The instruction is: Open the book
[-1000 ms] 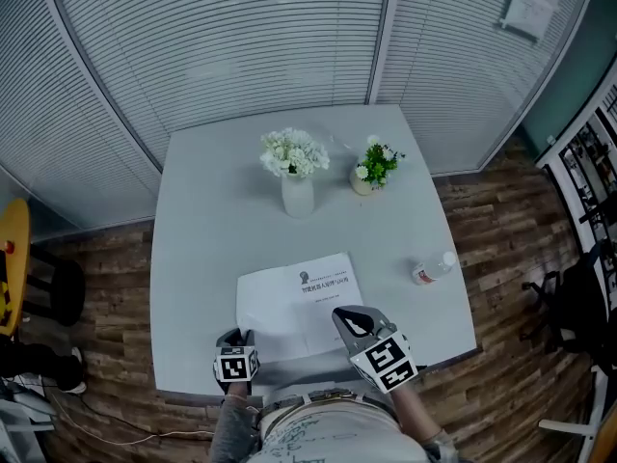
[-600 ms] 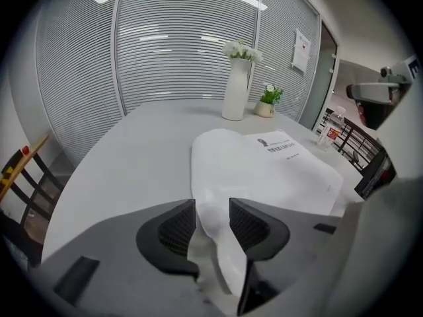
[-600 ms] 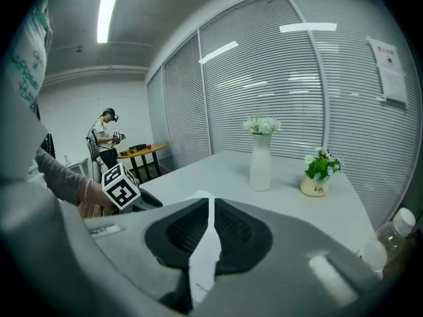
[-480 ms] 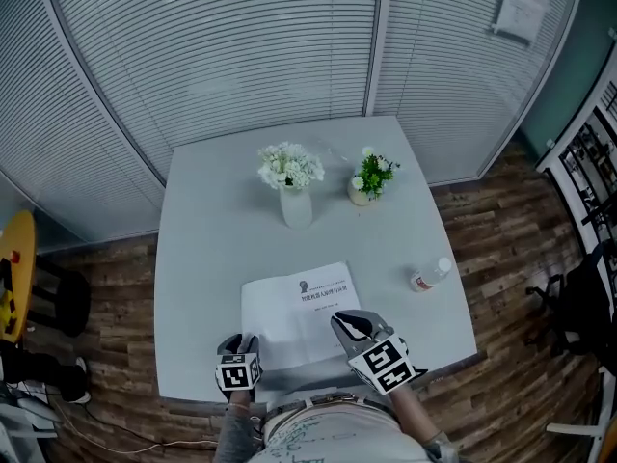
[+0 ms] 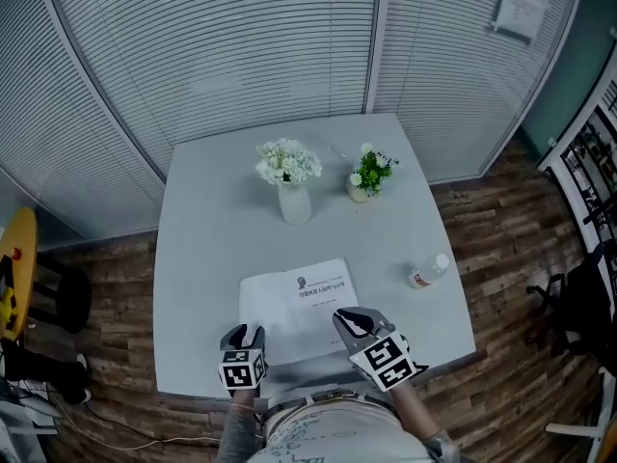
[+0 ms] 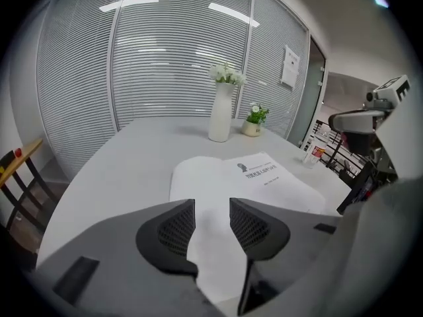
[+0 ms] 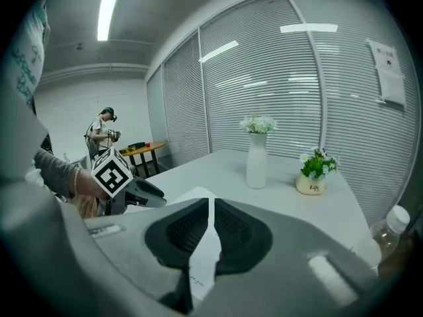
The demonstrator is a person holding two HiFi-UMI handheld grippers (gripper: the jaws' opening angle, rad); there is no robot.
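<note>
The white book (image 5: 294, 302) lies at the table's near edge, its printed cover up. My left gripper (image 5: 243, 334) hovers over the book's near left corner. Its jaws have just been opening and now stand apart in the left gripper view (image 6: 212, 220). The book (image 6: 251, 177) shows through the gap, and the pads do not press on it. My right gripper (image 5: 349, 318) is at the book's near right corner. In the right gripper view (image 7: 211, 233) it is shut on a thin white sheet of the book (image 7: 206, 249), seen edge-on between the pads.
A white vase of white flowers (image 5: 292, 186) and a small potted plant (image 5: 368, 174) stand at the table's far side. A small bottle (image 5: 429, 271) lies at the right. The table's near edge (image 5: 193, 391) runs just below the grippers. A person (image 7: 102, 132) stands far off.
My left gripper has lifted a little off the book's near left corner and its jaws stand wider. The right gripper has kept its place on the book.
</note>
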